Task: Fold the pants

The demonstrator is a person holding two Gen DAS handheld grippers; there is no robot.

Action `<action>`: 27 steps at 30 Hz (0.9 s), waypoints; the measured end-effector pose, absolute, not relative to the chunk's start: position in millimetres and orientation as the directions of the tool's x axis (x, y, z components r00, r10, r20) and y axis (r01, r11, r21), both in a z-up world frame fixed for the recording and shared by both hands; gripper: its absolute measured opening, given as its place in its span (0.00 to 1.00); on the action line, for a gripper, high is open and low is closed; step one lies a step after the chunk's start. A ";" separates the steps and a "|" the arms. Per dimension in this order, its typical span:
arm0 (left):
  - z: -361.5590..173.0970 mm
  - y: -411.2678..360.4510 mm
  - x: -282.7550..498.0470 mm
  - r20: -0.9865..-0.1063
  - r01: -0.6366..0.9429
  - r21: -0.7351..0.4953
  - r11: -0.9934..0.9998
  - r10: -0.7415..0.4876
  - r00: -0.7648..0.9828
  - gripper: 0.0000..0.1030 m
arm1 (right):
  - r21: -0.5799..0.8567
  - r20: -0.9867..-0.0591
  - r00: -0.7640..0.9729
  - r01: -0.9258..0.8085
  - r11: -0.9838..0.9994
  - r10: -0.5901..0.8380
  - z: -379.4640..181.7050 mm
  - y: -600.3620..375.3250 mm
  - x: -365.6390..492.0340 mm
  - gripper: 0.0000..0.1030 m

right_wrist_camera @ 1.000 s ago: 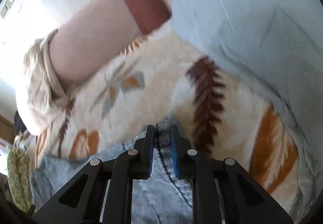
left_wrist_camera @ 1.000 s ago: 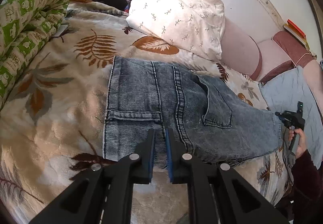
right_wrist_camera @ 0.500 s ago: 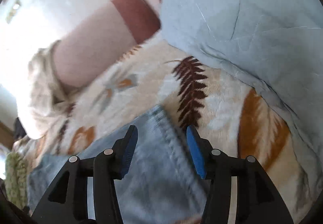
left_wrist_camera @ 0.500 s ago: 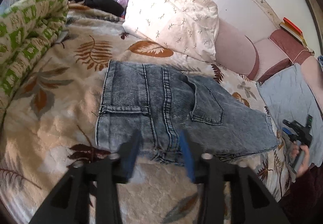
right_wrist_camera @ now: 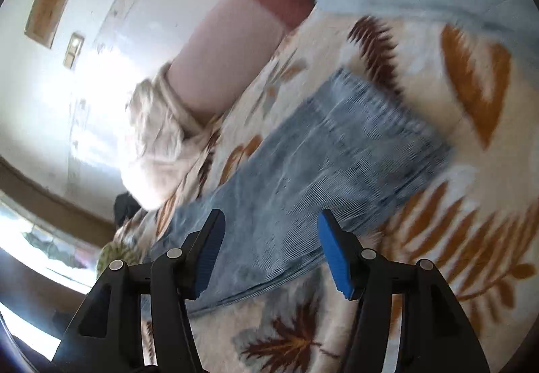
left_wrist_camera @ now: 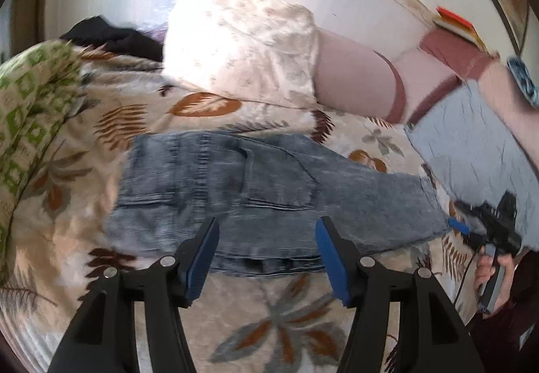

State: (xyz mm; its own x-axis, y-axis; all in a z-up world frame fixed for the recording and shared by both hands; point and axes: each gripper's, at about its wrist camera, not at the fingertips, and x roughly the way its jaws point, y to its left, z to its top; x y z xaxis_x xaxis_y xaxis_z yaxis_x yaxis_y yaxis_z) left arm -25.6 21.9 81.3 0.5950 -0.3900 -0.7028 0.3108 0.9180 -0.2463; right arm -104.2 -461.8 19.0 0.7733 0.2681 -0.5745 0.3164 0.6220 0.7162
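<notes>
Blue denim pants (left_wrist_camera: 256,191) lie flat on the leaf-print bedspread (left_wrist_camera: 276,315), waistband at the left and leg ends at the right. My left gripper (left_wrist_camera: 266,255) hovers just short of their near edge; its jaws are opening and nothing is between the blue pads. The right gripper (left_wrist_camera: 471,231), in a hand, shows at the pants' right end in the left wrist view. In the right wrist view the pants (right_wrist_camera: 320,171) stretch away to the upper right. The right gripper (right_wrist_camera: 269,251) is above them, jaws opening, holding nothing.
A white floral pillow (left_wrist_camera: 249,46) and pink cushions (left_wrist_camera: 357,76) lean on the wall behind. A green patterned quilt (left_wrist_camera: 30,103) is rolled at the left, dark clothes (left_wrist_camera: 111,36) at the back. A grey-blue sheet (left_wrist_camera: 478,144) lies at the right.
Both grippers were shut on the pants' near edge a second ago. They have let go, opened wide and drawn back from the denim, which now lies flat.
</notes>
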 end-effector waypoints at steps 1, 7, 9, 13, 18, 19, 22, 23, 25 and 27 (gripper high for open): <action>80.7 13.2 -25.5 -0.705 0.323 -0.231 0.918 -0.386 0.594 0.61 | 0.714 -0.570 0.779 0.313 0.627 0.260 20.2 -461.9 -103.9 0.55; 64.0 -31.5 -2.0 -0.723 0.318 -0.245 0.916 -0.391 0.570 0.61 | 0.751 -0.547 0.793 0.325 0.574 0.268 8.4 -486.6 -96.9 0.55; 53.8 -45.7 5.8 -0.733 0.317 -0.235 0.919 -0.381 0.563 0.61 | 0.747 -0.543 0.806 0.335 0.575 0.236 6.5 -494.0 -94.4 0.55; 19.2 -61.4 14.1 -0.811 0.306 -0.181 0.935 -0.318 0.491 0.61 | 0.762 -0.546 0.798 0.347 0.547 0.255 -6.9 -501.4 -86.2 0.55; -0.6 -58.9 -2.2 -0.839 0.350 -0.139 0.926 -0.298 0.455 0.59 | 0.682 -0.686 0.660 0.438 0.585 0.306 -32.1 -492.9 -77.7 0.49; 0.0 -59.5 -8.4 -0.839 0.373 -0.124 0.920 -0.297 0.456 0.59 | 0.659 -0.704 0.645 0.439 0.610 0.297 -30.0 -489.5 -79.3 0.46; -2.9 -61.7 -19.9 -0.845 0.419 -0.086 0.904 -0.289 0.450 0.59 | 0.645 -0.727 0.616 0.461 0.610 0.302 -29.8 -484.4 -86.3 0.45; -2.1 -61.2 -22.5 -0.841 0.432 -0.082 0.898 -0.295 0.454 0.59 | 0.637 -0.734 0.610 0.466 0.614 0.299 -28.8 -482.8 -86.4 0.44; 2.8 -55.6 -21.7 -0.832 0.435 -0.112 0.893 -0.324 0.450 0.59 | 0.590 -0.763 0.593 0.475 0.653 0.257 -20.1 -476.1 -85.0 0.44; 11.6 -47.3 -21.7 -0.808 0.435 -0.171 0.884 -0.379 0.451 0.59 | 0.534 -0.781 0.590 0.458 0.711 0.206 -3.1 -461.3 -80.4 0.47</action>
